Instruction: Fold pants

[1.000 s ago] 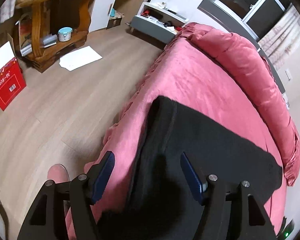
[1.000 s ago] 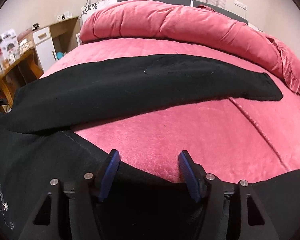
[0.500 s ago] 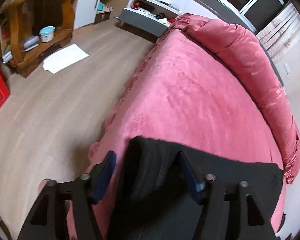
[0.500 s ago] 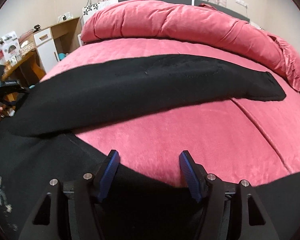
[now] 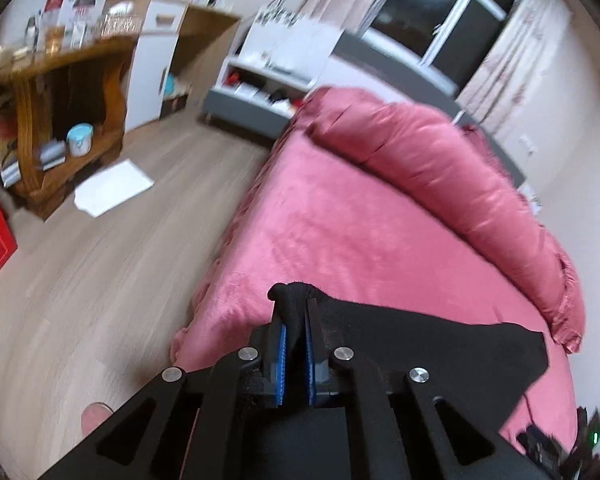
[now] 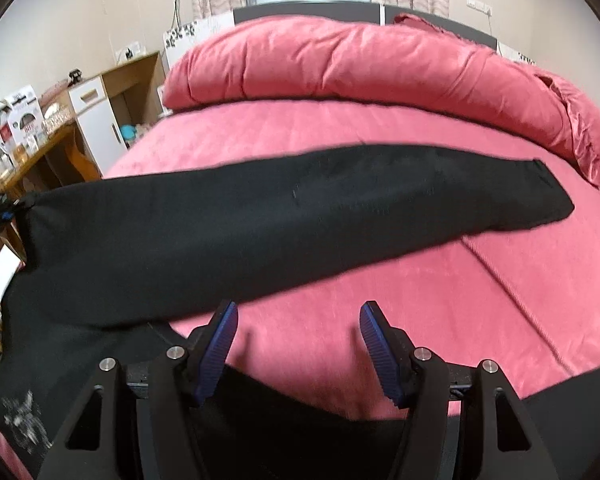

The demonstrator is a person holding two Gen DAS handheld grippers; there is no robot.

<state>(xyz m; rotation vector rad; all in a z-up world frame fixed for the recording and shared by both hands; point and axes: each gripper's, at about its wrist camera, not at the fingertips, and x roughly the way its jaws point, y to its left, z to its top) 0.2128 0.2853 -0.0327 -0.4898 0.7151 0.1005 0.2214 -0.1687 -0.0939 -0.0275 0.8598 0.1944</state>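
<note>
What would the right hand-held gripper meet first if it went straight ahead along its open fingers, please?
Probably the pink bedspread just ahead of the open right hand-held gripper, then the black pants leg stretched across the bed beyond; depth is unclear.

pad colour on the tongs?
Blue ribbed pads on black arms; clearest in the right wrist view, on the open right tongs.

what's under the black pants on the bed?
Pink bedspread shows all around the pants, so they lie on it. Anything beneath the fabric is covered. Left gripper pinches one end.
</note>
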